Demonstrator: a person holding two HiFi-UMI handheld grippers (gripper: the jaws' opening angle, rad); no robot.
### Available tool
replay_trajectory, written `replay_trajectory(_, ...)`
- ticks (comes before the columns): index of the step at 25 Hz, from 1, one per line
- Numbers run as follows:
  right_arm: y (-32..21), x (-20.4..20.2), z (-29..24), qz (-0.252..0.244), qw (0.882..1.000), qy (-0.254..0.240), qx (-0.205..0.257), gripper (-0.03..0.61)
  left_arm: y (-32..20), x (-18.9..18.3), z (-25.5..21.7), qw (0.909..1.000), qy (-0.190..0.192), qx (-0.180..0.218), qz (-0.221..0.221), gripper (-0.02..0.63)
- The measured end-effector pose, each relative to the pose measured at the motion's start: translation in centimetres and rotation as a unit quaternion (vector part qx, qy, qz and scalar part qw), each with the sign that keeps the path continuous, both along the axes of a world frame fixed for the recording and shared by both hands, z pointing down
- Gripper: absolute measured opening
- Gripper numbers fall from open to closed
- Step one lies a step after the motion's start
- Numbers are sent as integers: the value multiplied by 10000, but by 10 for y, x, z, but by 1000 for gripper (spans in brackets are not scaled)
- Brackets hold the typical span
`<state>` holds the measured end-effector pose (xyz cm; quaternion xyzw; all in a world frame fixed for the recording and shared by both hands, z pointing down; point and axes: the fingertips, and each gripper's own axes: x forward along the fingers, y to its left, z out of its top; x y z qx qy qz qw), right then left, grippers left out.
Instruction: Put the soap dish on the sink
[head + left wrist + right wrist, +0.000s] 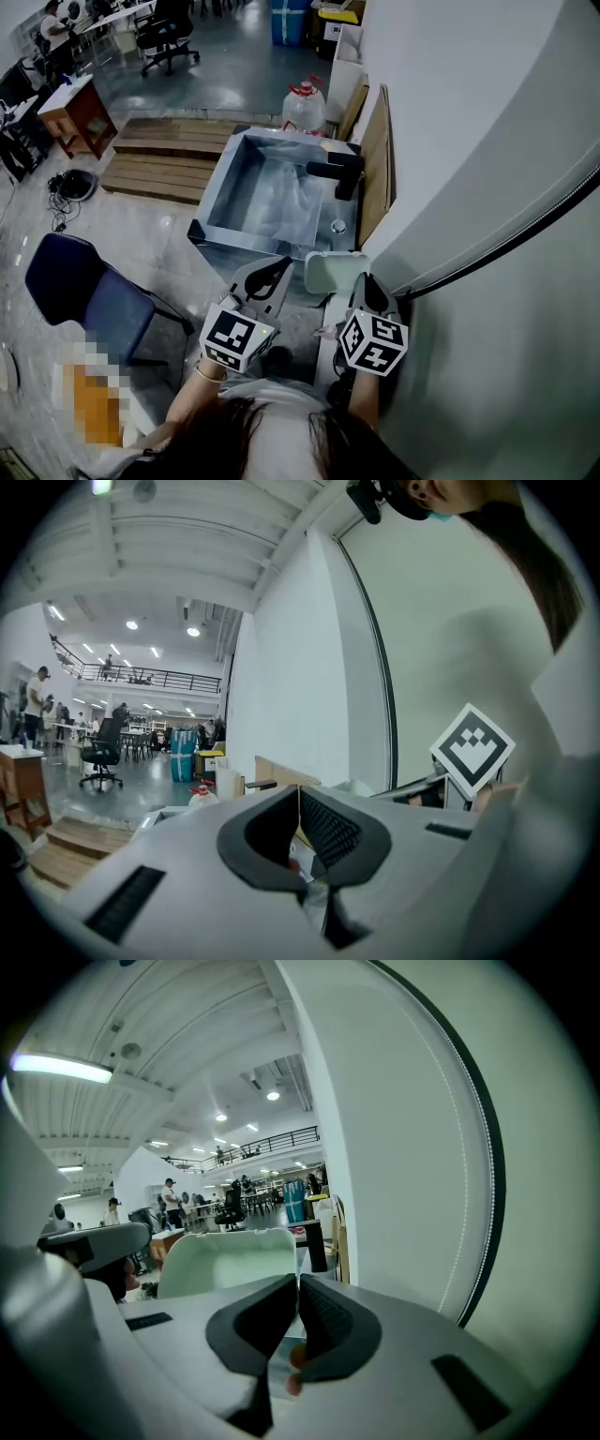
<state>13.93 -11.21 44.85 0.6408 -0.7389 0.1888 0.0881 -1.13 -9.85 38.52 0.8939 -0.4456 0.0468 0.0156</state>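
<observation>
the right gripper's (298, 1281) pads are squeezed to a hairline, and the pale green soap dish (225, 1262) has its thin side wall running straight into that slit, so i read it as pinched by the rim, hollow side facing the camera and tipped up on edge. the left gripper (299, 789) has its jaws pressed together too, with nothing between them; it rides alongside, idle.

from the head view, the soap dish (333, 272) hangs in the air ahead of the right gripper (358, 281), just above the near right corner of the steel sink (242, 242). it isn't resting on anything yet. the left gripper (270, 274) sits just beside it, over the sink's near rim. further along the right ledge stands the black faucet (337, 173), with a small round fitting (337, 226) between it and the dish. the white wall (469, 141) is close on the right.

my judgement: the carry is nearly done and the set-down is what's left. i'd level the dish first so its base faces down, bring it onto the flat ledge short of that round fitting, and lower until the base is fully supported before parting the pads. a rim pinch is a thin hold, so any quick twist could let it swing or slip. i'd also mind the wall and the basin drop.
</observation>
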Motion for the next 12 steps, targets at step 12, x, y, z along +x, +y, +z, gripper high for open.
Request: replay_trajectory(12,-16,5,9,70,9999,-57,-81,32,-15,7,0,9999,-132,42,102,9)
